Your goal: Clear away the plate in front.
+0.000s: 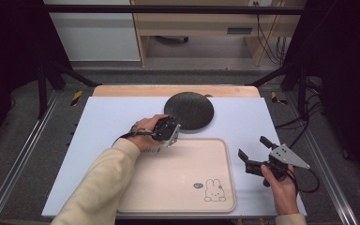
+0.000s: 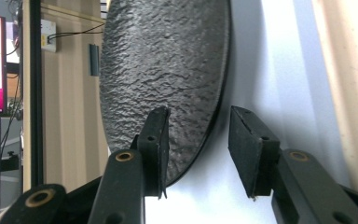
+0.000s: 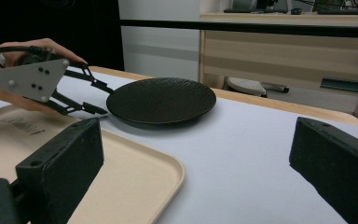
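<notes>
Pale blue matting (image 1: 112, 117) covers the table, with a beige tray (image 1: 178, 176) near the person and a black plate (image 1: 189, 110) just beyond the tray's far edge. From the high view, the left gripper (image 1: 174, 127) reaches to the plate's near rim, turned on its side, while the right gripper (image 1: 251, 146) hangs right of the tray, well apart from the plate, jaws spread and holding nothing.

Along the left gripper (image 2: 198, 154), the jaws stand apart and straddle the plate (image 2: 168, 70) rim: one pad over the textured top, the other on the mat side, neither yet pressing.

Across the right gripper (image 3: 196, 172), its jaws gape wide over the tray (image 3: 121, 172) corner; beyond, the plate (image 3: 161, 100) lies flat on the matting with the left gripper (image 3: 91, 95) at its edge.

Risk, as I judge it: the lower pad may ride the mat rather than slip under the rim, so closing would push the plate away or pinch only the lip, letting it tilt and slide out when lifted.
</notes>
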A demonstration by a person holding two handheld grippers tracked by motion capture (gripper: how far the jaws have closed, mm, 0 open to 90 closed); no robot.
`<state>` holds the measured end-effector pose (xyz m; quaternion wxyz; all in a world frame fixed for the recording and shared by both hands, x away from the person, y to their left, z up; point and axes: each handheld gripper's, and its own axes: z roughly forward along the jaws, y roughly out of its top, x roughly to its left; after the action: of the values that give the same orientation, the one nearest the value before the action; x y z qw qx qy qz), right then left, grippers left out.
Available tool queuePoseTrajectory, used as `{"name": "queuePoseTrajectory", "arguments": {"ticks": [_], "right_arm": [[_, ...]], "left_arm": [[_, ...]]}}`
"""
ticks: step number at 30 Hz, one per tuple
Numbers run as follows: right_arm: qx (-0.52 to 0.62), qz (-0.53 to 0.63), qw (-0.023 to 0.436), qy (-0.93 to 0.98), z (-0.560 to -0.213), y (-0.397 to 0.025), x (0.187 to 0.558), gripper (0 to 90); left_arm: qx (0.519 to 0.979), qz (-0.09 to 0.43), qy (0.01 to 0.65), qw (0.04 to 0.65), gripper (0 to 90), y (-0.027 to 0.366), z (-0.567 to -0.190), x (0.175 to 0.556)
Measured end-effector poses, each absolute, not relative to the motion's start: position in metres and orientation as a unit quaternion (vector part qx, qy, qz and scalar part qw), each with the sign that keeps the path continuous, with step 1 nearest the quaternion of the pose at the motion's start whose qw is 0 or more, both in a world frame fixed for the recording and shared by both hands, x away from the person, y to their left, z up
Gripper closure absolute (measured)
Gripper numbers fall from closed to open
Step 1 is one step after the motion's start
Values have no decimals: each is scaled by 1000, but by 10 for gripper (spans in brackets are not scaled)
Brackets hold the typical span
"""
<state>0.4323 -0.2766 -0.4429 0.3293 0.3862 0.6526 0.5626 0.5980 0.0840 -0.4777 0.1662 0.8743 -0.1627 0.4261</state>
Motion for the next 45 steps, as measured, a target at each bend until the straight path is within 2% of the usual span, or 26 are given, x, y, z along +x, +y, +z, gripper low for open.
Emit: {"name": "queuePoseTrajectory", "arguments": {"ticks": [19,45], "right_arm": [[388,562,330,652,-443,-278,432,32],[390,559,328,654,-445,-278,433,33]], "left_arm": [[862,445,-184,158,761,84,-488,606],[851,460,-212,136,745,77,-495,616]]}}
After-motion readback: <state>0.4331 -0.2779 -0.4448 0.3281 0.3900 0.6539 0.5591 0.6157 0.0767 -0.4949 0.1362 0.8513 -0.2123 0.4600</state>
